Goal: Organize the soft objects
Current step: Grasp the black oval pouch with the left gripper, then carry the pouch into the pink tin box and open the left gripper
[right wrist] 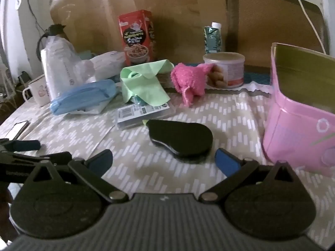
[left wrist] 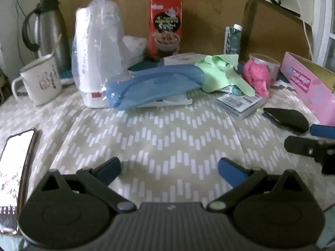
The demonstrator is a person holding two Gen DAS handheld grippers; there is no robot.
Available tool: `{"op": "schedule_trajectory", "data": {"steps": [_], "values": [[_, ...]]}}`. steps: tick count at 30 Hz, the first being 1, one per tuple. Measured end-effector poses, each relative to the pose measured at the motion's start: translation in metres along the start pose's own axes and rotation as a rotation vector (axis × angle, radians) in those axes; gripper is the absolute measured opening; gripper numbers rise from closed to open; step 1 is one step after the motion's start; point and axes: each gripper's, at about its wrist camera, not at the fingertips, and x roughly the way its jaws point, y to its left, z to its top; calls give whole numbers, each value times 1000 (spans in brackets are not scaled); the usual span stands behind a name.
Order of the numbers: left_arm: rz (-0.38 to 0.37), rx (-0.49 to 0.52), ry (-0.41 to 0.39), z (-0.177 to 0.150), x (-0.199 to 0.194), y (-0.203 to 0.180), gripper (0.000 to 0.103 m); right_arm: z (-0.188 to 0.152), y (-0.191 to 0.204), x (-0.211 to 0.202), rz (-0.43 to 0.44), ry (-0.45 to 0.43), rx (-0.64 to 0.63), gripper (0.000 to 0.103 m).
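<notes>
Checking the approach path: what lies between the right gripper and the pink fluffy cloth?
In the right wrist view, a flat black oval object lies on the tablecloth between the open right gripper and the pink fluffy cloth; beyond it the tablecloth is bare.

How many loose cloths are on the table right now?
2. The green cloth is draped over packets mid-table; the fuzzy pink cloth lies right of it, against the round tin. Others may be hidden under the clutter.

cloth [right wrist: 144, 83]: pale green | fuzzy sock [right wrist: 189, 79]: bright pink | box [right wrist: 301, 129] at 3 o'clock: pink | bench cover [left wrist: 167, 138]: beige, white dashed chevrons | cereal box [left wrist: 165, 27] at 12 o'clock: red | lid [left wrist: 155, 85]: translucent blue
</notes>
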Motion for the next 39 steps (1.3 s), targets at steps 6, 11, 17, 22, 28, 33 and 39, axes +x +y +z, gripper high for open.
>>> {"op": "schedule_trajectory", "data": {"steps": [6, 11, 17, 22, 28, 33, 39], "values": [[-278, -130, 46, 30, 10, 8, 93, 1, 25, -5, -80, -43, -200, 95], [-493, -196, 122, 52, 32, -17, 77, 20, 21, 9, -53, -7, -280, 83], [-580, -229, 176, 55, 46, -41, 66, 27, 0, 28, 50, 63, -210, 73], [-654, -256, 240, 47, 53, -52, 64, 7, -4, 1, 97, 56, -180, 55], [-657, -250, 241, 44, 48, -62, 38, -14, -3, -18, 137, 11, -76, 52], [-697, -146, 158, 72, 21, -84, 38, -8, -8, -41, 98, -110, -75, 52], [-790, 39, 75, 120, 8, -162, 37, 12, -35, -76, -86, -282, -91, 52]]}}
